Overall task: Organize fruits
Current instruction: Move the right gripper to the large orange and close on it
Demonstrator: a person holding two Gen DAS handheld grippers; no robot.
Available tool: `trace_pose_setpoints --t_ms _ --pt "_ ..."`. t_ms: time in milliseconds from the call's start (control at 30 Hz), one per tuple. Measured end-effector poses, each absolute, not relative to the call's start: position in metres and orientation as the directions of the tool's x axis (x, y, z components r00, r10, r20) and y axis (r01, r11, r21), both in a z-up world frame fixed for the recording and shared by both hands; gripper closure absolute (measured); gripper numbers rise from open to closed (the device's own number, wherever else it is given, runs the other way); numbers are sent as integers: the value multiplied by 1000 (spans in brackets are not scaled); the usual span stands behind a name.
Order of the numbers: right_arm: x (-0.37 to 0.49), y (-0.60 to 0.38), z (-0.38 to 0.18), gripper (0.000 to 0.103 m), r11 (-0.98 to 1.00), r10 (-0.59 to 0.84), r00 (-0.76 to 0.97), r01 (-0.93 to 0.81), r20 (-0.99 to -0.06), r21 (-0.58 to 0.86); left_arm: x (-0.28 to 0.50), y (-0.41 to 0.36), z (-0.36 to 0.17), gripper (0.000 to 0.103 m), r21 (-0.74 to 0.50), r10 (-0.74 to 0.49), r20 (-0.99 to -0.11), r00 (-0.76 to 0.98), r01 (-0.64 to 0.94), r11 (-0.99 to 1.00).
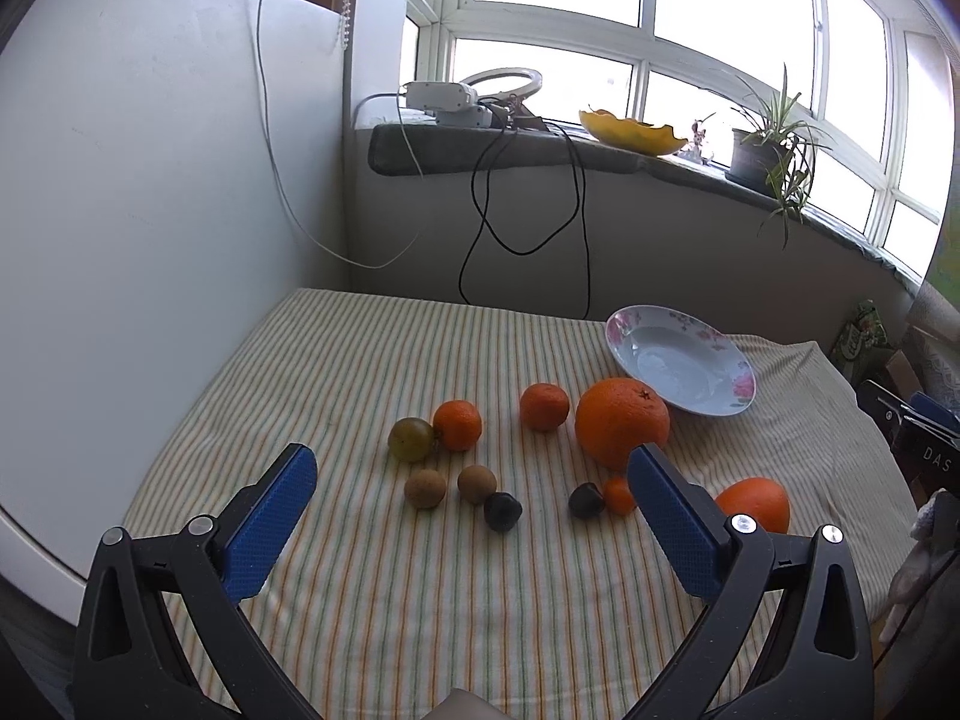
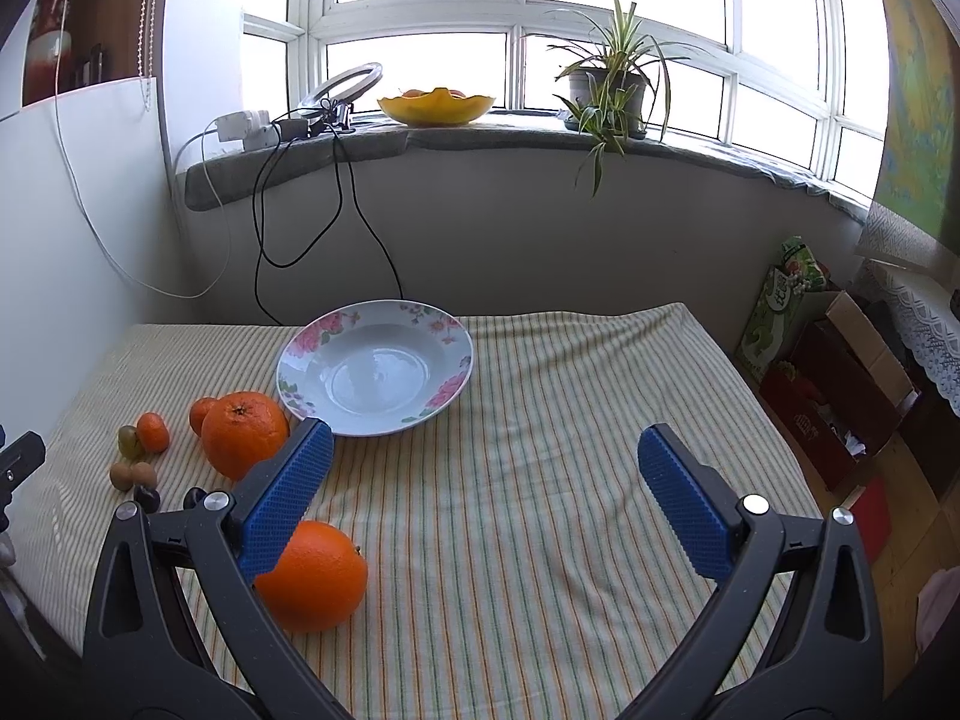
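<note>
Orange rounds are our worry: the big orange (image 2: 244,434) lies just beside the empty floral plate (image 2: 444,330), a second orange (image 2: 312,576) towards the table's near edge, small fruits towards the left edge, and on the loose striped cloth (image 2: 540,480) any nudge could roll one off. We hold the left gripper (image 1: 474,468) and right gripper (image 2: 485,447) above the cloth, jaws wide apart, holding nothing.

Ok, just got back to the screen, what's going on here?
Nothing is picked up yet. Both the left gripper and right gripper hang open over the striped cloth. The flowered plate holds no fruit, and the oranges, small mandarins and other fruit lie loose beside it.
</note>
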State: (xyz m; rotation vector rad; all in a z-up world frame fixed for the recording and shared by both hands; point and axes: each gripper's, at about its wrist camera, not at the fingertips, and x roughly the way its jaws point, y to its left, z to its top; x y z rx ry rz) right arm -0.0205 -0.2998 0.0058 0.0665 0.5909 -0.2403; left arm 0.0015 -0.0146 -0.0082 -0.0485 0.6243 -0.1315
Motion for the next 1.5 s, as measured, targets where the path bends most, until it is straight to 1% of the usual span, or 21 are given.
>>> trace_pose_setpoints --t_ms 167,267,500,633,700,867,933,1000,1033,1067,1200,1367,1500 --pt "-18 -306 0 0 974 -168 803 226 -572 31 2 -22 -14 0 -94 -176 -584 792 149 984" --pt "-15 -311 -5 0 977 -120 797 202 -591 74 4 -28 -20 0 -95 -194 -593 781 171 981" --pt "-7 -309 -20 0 984 2 768 113 -641 139 3 -50 -30 0 -127 -292 -614 733 273 954" --pt "-3 -308 -31 0 978 100 732 52 -674 201 1 -64 -34 9 -163 -373 -624 687 353 921" --pt "-2 -309 -36 0 970 147 712 33 -687 241 0 -72 -36 12 -179 -409 -631 659 389 904" --pt "-3 -308 -44 0 949 248 677 -26 -693 315 -4 -93 -44 25 -202 -474 -651 593 467 861" --pt "-2 -306 -46 0 937 295 658 -57 -692 345 -6 -99 -48 27 -221 -500 -661 559 491 842" --pt "-1 -305 -49 3 923 337 638 -77 -693 378 -6 -105 -52 32 -236 -520 -670 530 512 826" --pt "0 -303 -50 5 917 351 629 -83 -694 389 -6 -108 -53 37 -238 -527 -673 518 523 818" --pt "1 -302 -52 8 912 366 619 -90 -694 401 -6 -111 -55 38 -239 -533 -676 509 532 812" --pt "6 -297 -59 12 892 416 585 -114 -696 438 -4 -116 -62 38 -274 -562 -685 465 550 789" --pt "11 -288 -64 13 886 439 554 -136 -707 444 1 -120 -69 38 -328 -593 -690 415 551 767" --pt "16 -285 -69 20 878 456 529 -137 -715 458 2 -122 -73 38 -338 -595 -698 398 550 764"
